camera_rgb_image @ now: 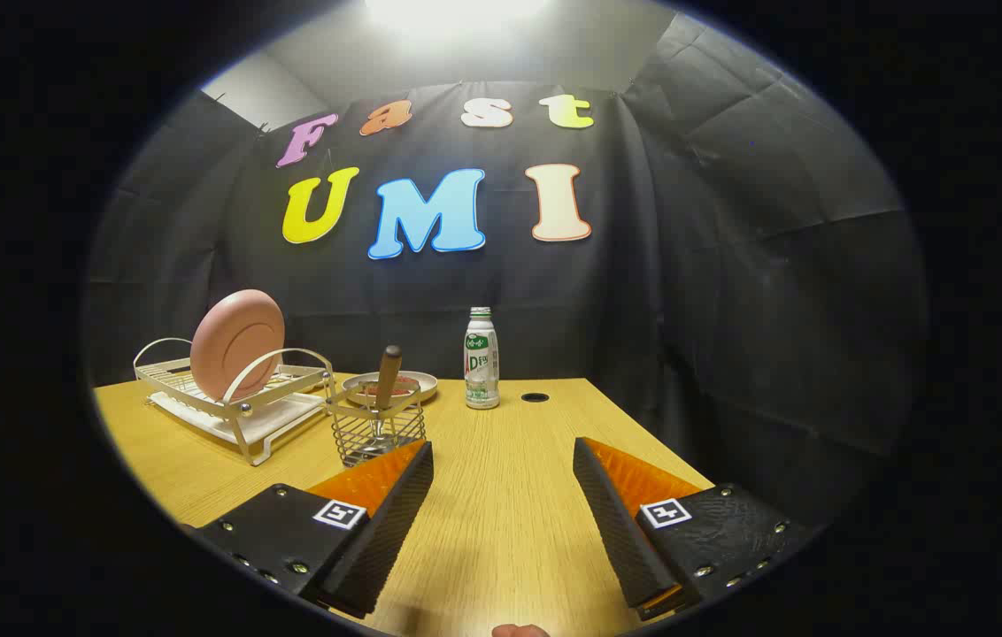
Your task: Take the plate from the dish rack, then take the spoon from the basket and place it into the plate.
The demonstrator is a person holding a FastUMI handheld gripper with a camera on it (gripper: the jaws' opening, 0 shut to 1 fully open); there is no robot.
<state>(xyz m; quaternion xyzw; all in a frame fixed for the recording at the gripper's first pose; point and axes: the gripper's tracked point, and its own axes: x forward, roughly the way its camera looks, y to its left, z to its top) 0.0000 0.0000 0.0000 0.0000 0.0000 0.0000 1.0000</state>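
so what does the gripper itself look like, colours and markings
The gripper has two wedge-shaped fingers with black ribbed pads on the inner faces and orange bodies behind. Each sits on a black textured block studded with small silver screws, and each block carries a small square black-and-white marker.

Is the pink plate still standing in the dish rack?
Yes. The plate stands on edge in the dish rack, far beyond the open, empty tool.

Your gripper (503, 445) has its fingers spread wide with nothing between them. Each finger carries a square black-and-white marker (339, 514), a code pattern with no words. Beyond them the bottle (481, 358) wears a green-printed label, too small to make out.
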